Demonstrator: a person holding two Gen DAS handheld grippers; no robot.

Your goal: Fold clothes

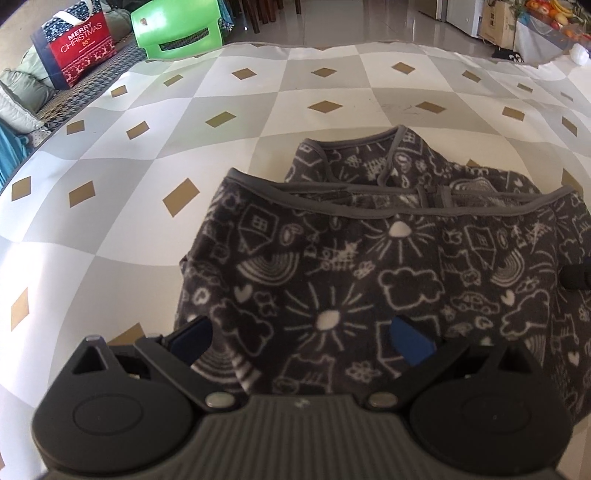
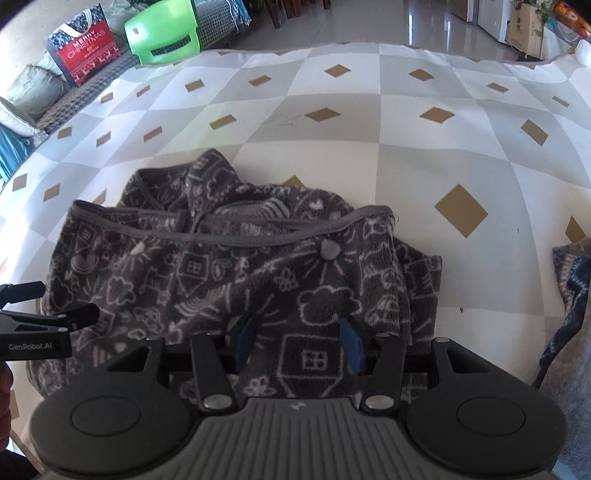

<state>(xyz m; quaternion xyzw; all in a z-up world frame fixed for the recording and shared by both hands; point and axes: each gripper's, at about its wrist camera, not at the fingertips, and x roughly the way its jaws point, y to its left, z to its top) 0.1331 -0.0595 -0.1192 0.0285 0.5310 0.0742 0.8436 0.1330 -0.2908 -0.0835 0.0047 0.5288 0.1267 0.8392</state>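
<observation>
A dark grey fleece garment (image 1: pixel 369 266) printed with white doodles lies folded on the checked cloth (image 1: pixel 221 122), its grey-trimmed edge turned away from me. My left gripper (image 1: pixel 301 339) hovers over the garment's near left part, its blue pads far apart and gripping nothing. In the right wrist view the same garment (image 2: pixel 221 266) fills the middle. My right gripper (image 2: pixel 298 341) sits low over its near edge with the fleece lying flat between the spread blue pads, not pinched. The left gripper's black fingers (image 2: pixel 74 314) show at the left edge of that view.
The checked cloth (image 2: pixel 424 155) stretches beyond the garment. A blue and white knitted garment (image 2: pixel 570 295) lies at the right edge. At the back left stand a red Christmas bag (image 1: pixel 79 44), a green plastic stool (image 1: pixel 177 29) and cushions (image 1: pixel 22 96).
</observation>
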